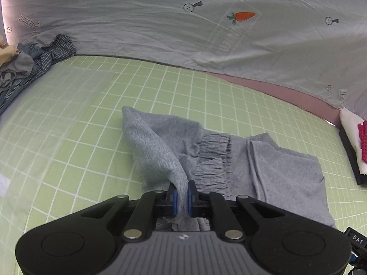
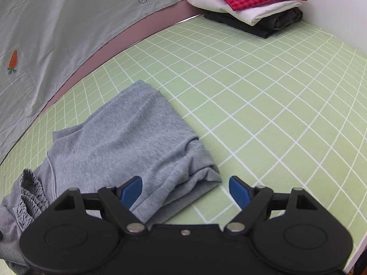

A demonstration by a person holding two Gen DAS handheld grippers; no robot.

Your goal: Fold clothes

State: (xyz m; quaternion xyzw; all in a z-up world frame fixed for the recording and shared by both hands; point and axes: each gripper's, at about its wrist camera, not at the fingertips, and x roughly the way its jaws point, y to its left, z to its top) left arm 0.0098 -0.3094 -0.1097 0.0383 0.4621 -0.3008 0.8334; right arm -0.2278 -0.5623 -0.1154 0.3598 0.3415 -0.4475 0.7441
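Two claws seen: left claw (image 1: 181, 194) is clamped on grey sweatpants (image 1: 229, 160); right claw (image 2: 185, 190) is held open just above them.

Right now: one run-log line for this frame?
left gripper: shut on grey sweatpants | right gripper: open over hem | folded stack: far corner

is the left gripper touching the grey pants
Touching: the left wrist view shows the left gripper shut on a raised fold of the grey pants.
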